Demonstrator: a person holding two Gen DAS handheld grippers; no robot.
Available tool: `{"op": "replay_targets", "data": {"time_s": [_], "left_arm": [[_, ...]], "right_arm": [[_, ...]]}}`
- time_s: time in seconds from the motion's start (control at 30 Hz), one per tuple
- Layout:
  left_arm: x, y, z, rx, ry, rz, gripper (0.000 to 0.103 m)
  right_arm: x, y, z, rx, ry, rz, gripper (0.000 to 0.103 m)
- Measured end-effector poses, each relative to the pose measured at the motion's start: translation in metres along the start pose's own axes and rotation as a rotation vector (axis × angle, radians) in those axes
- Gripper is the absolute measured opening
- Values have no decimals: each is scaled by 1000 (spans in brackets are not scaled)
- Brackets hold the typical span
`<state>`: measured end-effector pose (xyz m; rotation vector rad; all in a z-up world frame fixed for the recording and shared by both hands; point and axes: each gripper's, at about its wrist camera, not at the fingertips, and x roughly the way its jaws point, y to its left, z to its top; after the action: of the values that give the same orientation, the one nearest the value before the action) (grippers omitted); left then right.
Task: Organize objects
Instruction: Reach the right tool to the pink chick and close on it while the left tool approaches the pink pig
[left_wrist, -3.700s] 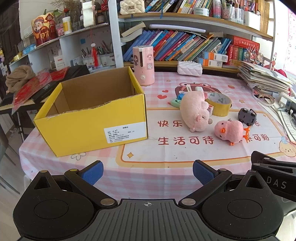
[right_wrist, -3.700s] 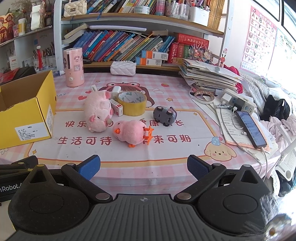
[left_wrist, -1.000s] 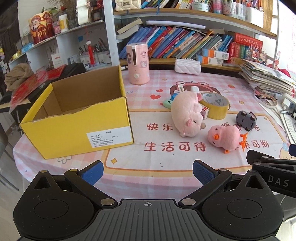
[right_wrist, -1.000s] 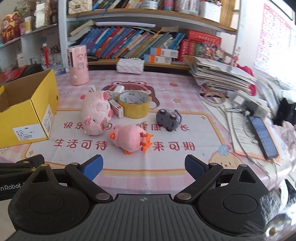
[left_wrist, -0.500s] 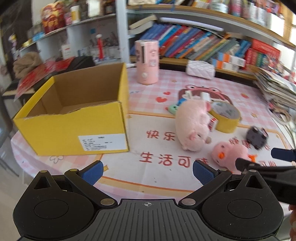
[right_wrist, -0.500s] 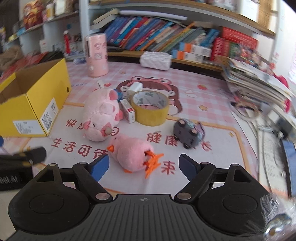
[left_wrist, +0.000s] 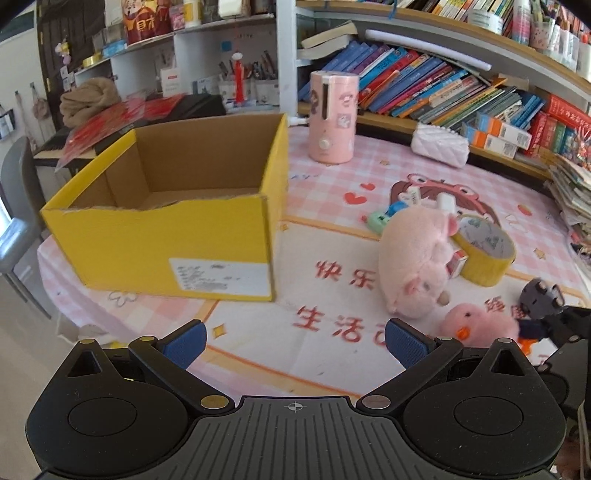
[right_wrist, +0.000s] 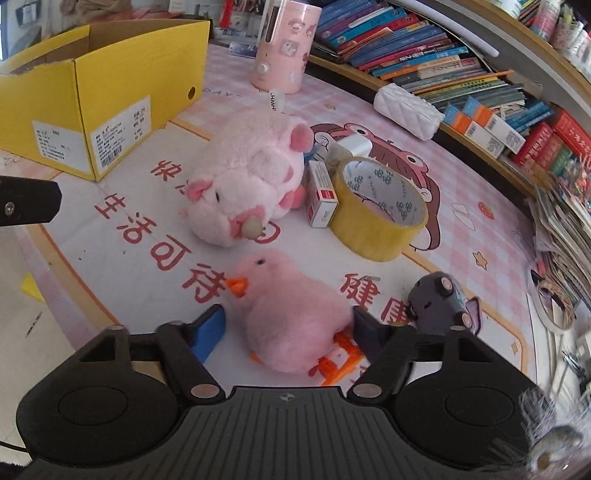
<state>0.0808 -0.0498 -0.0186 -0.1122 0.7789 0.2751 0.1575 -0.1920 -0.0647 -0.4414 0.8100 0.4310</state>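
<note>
Right wrist view shows the right gripper (right_wrist: 288, 326) wide open, with its two blue fingers on either side of the pink chick plush (right_wrist: 291, 314), which lies on the tabletop (right_wrist: 140, 258); I cannot tell if the pads touch it. Ahead and left of this gripper lies the pink pig plush (right_wrist: 243, 184), ahead the yellow tape roll (right_wrist: 376, 218), and right the grey toy car (right_wrist: 439, 302). Left gripper (left_wrist: 295, 341) is open and holds nothing; the yellow cardboard box (left_wrist: 177, 229) stands ahead of it to the left.

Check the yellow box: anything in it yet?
No: the left wrist view shows only bare cardboard inside the yellow box, though its near floor is hidden; the toys lie on the table.
</note>
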Motion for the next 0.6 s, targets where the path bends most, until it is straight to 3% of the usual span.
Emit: {"op": "replay_targets", "data": {"time_s": [0.17,0.43,0.6], "left_arm": [[6,-23,10,36,-25,-50,103],[31,-69,30,97,-36,-142,103],[55,-93,37,142,-16,-158,103]], "right_arm": [[-13,-24,-2,45,-22,28,59],[-55,-89,-8,273,-152,-147,59],[-67,-112,-14,341,-199,-193,59]]}}
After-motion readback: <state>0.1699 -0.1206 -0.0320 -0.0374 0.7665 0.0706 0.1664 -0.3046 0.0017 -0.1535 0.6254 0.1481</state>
